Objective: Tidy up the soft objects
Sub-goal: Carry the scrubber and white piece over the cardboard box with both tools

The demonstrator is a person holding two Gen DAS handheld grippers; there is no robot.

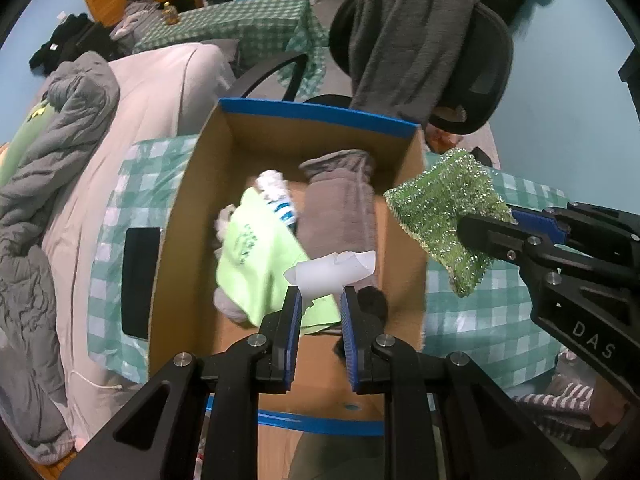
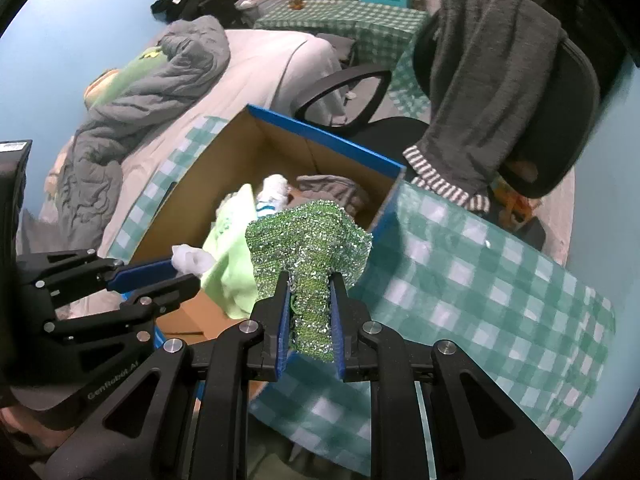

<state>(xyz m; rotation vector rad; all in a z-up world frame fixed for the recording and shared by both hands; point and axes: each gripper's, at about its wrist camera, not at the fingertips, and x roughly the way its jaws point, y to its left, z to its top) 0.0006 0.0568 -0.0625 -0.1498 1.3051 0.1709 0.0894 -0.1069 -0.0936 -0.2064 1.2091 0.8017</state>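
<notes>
Left wrist view showed the left gripper closed to a narrow gap on a crumpled white cloth, held over the cardboard box. The right gripper was clamped on a sparkly green scrubbing pad, held just beside the box's right wall, above the green checkered cloth covering the surface. A bed with a grey quilt lay to the left; an office chair draped with a grey blanket stood behind. Inside the box lay a rolled grey towel, a light green garment and a white-and-blue item.
</notes>
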